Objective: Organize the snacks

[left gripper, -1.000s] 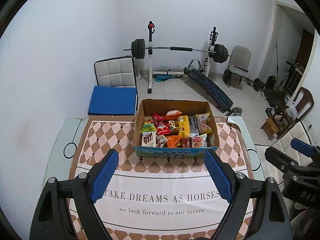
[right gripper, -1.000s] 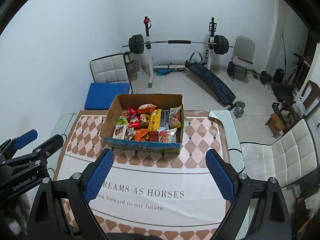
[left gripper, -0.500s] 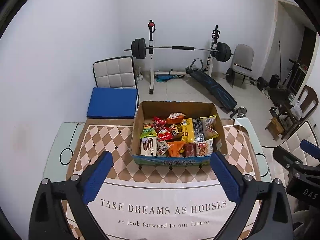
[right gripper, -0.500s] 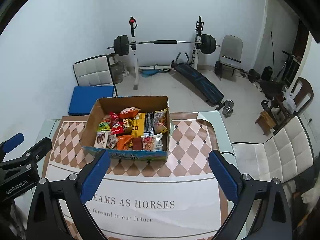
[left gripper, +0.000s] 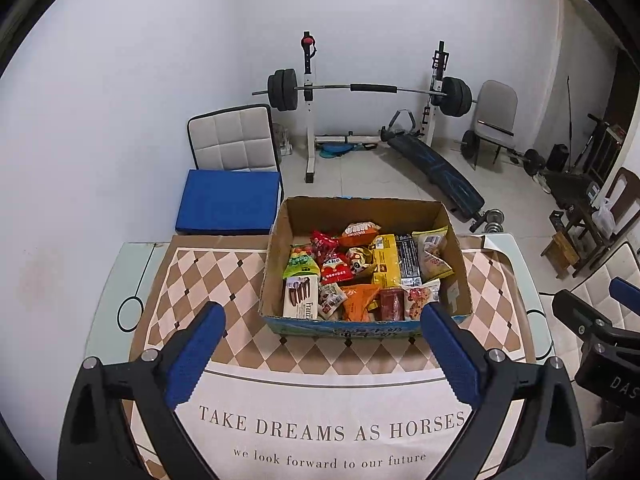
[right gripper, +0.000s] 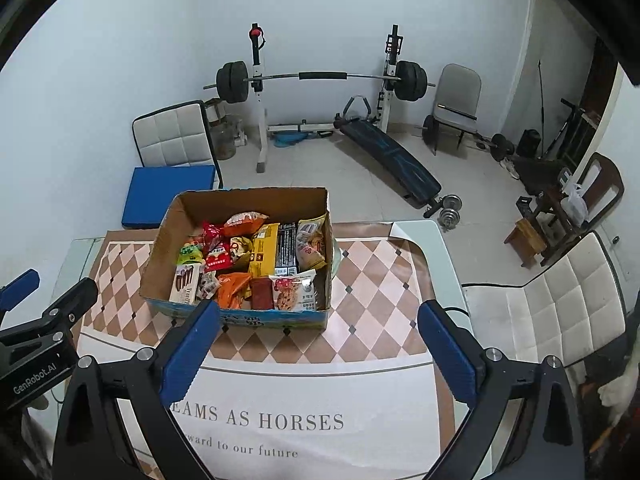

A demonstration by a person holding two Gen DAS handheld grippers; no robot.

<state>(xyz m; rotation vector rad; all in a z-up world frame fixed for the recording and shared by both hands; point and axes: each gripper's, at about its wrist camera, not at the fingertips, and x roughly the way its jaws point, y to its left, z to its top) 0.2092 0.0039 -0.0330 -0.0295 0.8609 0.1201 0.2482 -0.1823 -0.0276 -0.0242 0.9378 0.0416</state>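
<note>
An open cardboard box (left gripper: 276,248) full of mixed snack packets (left gripper: 360,272) stands on the table's checkered mat; it also shows in the right wrist view (right gripper: 160,240), with its snacks (right gripper: 256,260). My left gripper (left gripper: 320,356) is open and empty, held above the mat just in front of the box. My right gripper (right gripper: 316,352) is open and empty, in front of the box and to its right. Each gripper shows at the edge of the other's view: the right one (left gripper: 600,328), the left one (right gripper: 36,320).
The mat (left gripper: 320,428) bears printed words and lies on a glass table (left gripper: 100,312). A white chair with a blue cushion (left gripper: 228,200) stands behind the table, another white chair (right gripper: 552,308) at its right. A barbell rack (left gripper: 368,92) and bench stand on the floor beyond.
Both grippers moved forward, so the box looks larger and closer. The right gripper also shifted right, so the box sits further left in its view. Both stayed open.
</note>
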